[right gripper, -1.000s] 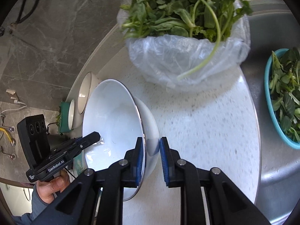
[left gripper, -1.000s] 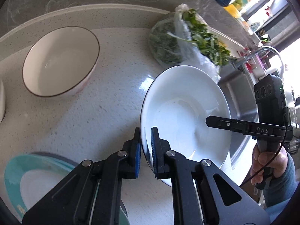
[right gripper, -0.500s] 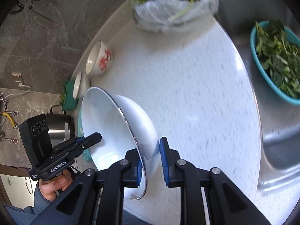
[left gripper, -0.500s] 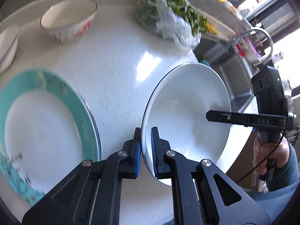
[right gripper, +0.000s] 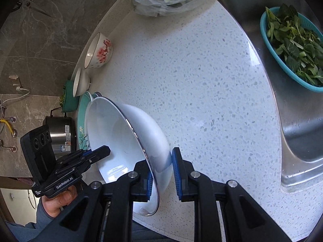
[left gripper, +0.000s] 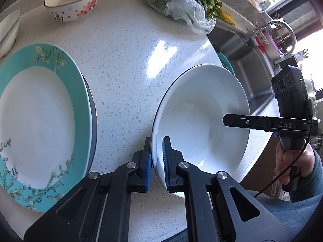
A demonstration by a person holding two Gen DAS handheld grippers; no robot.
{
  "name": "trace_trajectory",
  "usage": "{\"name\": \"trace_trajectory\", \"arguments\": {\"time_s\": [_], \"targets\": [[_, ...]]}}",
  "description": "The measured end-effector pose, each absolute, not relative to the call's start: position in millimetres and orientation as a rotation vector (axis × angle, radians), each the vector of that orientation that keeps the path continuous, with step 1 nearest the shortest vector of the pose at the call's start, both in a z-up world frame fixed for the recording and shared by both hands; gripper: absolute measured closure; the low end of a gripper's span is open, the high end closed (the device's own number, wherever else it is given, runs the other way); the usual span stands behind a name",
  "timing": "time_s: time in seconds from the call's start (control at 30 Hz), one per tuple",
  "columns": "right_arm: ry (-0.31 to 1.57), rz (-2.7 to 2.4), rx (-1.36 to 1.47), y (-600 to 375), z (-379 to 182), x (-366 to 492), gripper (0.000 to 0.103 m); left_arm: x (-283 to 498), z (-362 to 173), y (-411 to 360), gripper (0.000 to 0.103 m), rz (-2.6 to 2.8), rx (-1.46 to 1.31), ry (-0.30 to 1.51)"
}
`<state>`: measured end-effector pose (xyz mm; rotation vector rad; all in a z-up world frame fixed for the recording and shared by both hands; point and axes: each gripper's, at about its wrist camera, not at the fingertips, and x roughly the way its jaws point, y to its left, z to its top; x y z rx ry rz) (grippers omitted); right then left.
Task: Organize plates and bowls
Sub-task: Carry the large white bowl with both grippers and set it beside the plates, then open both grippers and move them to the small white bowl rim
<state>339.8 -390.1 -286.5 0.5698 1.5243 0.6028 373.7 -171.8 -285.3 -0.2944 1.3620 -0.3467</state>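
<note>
A white deep bowl (left gripper: 201, 121) is gripped from two sides. My left gripper (left gripper: 157, 161) is shut on its near rim, blue pads on either side of the wall. From the opposite side my right gripper (right gripper: 162, 173) is shut on the rim too, and shows in the left wrist view as a black finger over the bowl (left gripper: 225, 120). In the right wrist view the bowl (right gripper: 113, 137) is tilted, with the left gripper (right gripper: 107, 150) at its far edge. A teal-rimmed flowered plate (left gripper: 40, 121) lies flat just left of the bowl.
A floral bowl (left gripper: 74, 4) and a small white bowl (left gripper: 8, 30) stand at the back of the speckled counter (left gripper: 131, 60). A bag of greens (left gripper: 187, 2) lies near the steel sink (right gripper: 302, 131), which holds a teal basket of leaves (right gripper: 290, 48). A pot (right gripper: 60, 133) stands beyond the plate.
Both grippers have carried the white bowl away from the bag of greens toward the counter's front. The teal plate has come fully into view beside the bowl.
</note>
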Motion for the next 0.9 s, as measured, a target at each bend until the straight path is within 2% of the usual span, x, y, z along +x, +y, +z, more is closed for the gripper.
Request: {"name": "trace_trajectory", "arguments": {"time_s": [0.43,0.53,0.6,0.63,0.67,0.7,0.9], "targets": [[1.542,0.612,0.592,-388,-299,339,0.081,391,-297,-182,0.092,-0.310,-0.293,1.359],[1.534,0.625,0.617,-393,-296,340,0.075,390,-297,-181,0.090,-0.313,-0.294,1.366],[1.517,0.632,0.621,-398,-290,342,0.059,387,-291,-179,0.080,-0.317,-0.303,1.358],[1.508,0.632,0.618,-401,-286,344,0.057,385,-288,-177,0.064,-0.321,-0.305,1.351],[1.503,0.630,0.617,-403,-283,346,0.054,383,-282,-175,0.044,-0.326,-0.311,1.339],[1.495,0.622,0.615,-407,-281,349,0.054,382,-274,-171,0.037,-0.332,-0.318,1.317],[1.414,0.576,0.597,-413,-256,377,0.052,386,-222,-108,0.035,-0.281,-0.387,1.185]]}}
